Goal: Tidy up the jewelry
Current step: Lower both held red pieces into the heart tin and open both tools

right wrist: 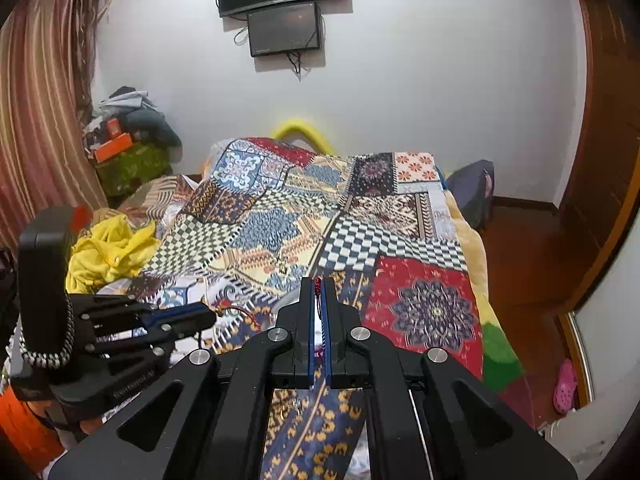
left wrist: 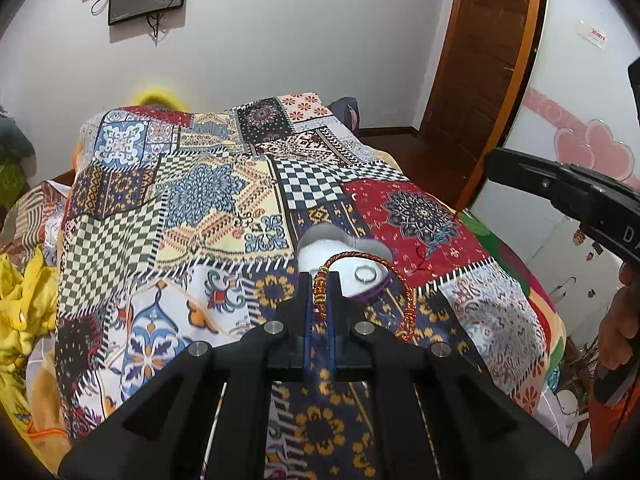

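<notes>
A heart-shaped jewelry box (left wrist: 320,240) with a white lining lies open on the patchwork bedspread (left wrist: 208,200). A silver ring (left wrist: 365,274) rests inside it. My left gripper (left wrist: 320,280) is shut on the beaded end of a red and gold cord bracelet (left wrist: 402,284), which loops over the box's right edge. My right gripper (right wrist: 318,284) is shut on the bracelet's thin red cord end (right wrist: 317,289). The left gripper also shows in the right wrist view (right wrist: 200,316), with red cord (right wrist: 236,312) at its tip. The box is hidden in the right wrist view.
Yellow cloth (right wrist: 108,252) is bunched at the bed's left side. Two dark screens (right wrist: 282,4) hang on the far wall. A wooden door (left wrist: 480,52) stands at the right. Striped curtains (right wrist: 36,100) and piled clutter (right wrist: 128,136) fill the left corner.
</notes>
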`<action>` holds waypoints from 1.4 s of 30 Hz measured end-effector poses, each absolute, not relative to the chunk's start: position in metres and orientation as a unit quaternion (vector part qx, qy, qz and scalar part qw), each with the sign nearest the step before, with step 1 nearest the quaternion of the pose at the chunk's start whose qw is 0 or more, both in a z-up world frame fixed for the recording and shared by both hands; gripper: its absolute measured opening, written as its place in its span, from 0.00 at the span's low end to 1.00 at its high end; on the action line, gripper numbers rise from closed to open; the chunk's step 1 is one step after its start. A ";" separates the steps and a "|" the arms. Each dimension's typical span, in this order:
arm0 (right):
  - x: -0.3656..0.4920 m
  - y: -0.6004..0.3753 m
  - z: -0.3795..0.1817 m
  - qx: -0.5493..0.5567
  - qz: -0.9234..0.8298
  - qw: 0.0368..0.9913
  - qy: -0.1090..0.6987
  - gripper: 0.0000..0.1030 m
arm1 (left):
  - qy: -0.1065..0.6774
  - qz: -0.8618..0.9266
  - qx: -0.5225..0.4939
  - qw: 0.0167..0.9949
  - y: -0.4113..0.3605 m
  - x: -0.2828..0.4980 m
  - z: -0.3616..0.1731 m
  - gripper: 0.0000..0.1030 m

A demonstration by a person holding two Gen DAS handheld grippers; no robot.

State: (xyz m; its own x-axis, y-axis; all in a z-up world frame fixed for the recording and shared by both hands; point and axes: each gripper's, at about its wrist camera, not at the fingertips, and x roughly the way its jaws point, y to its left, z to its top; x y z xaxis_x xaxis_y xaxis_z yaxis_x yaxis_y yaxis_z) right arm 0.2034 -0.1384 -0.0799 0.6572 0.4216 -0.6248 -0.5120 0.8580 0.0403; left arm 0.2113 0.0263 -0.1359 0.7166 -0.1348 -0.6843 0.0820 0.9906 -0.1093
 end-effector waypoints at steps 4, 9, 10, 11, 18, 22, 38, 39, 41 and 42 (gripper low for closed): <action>0.213 -0.134 -0.080 -0.068 0.266 0.906 0.323 0.02 | 0.374 -0.057 -0.034 0.925 0.027 0.223 -0.138 0.04; 0.224 -0.127 -0.085 -0.062 0.283 0.901 0.323 0.02 | 0.386 -0.051 -0.037 0.921 0.031 0.241 -0.149 0.04; 0.226 -0.125 -0.086 -0.061 0.285 0.900 0.323 0.02 | 0.387 -0.050 -0.037 0.920 0.032 0.243 -0.151 0.04; 0.228 -0.124 -0.087 -0.060 0.287 0.899 0.325 0.02 | 0.390 -0.047 -0.037 0.919 0.033 0.247 -0.154 0.04; 0.247 -0.115 -0.107 -0.056 0.300 0.884 0.355 0.02 | 0.407 -0.046 -0.055 0.911 0.040 0.269 -0.169 0.04; 0.258 -0.112 -0.121 -0.058 0.305 0.873 0.376 0.02 | 0.417 -0.048 -0.054 0.906 0.037 0.282 -0.178 0.04; 0.274 -0.116 -0.167 -0.077 0.303 0.834 0.454 0.03 | 0.447 -0.064 -0.042 0.891 0.022 0.302 -0.195 0.04; 0.273 -0.117 -0.168 -0.076 0.303 0.832 0.459 0.03 | 0.446 -0.061 -0.037 0.892 0.023 0.300 -0.194 0.04; 0.273 -0.118 -0.169 -0.077 0.301 0.830 0.463 0.03 | 0.445 -0.059 -0.036 0.893 0.025 0.297 -0.192 0.05; 0.273 -0.119 -0.169 -0.078 0.299 0.829 0.466 0.03 | 0.443 -0.059 -0.038 0.894 0.027 0.294 -0.189 0.06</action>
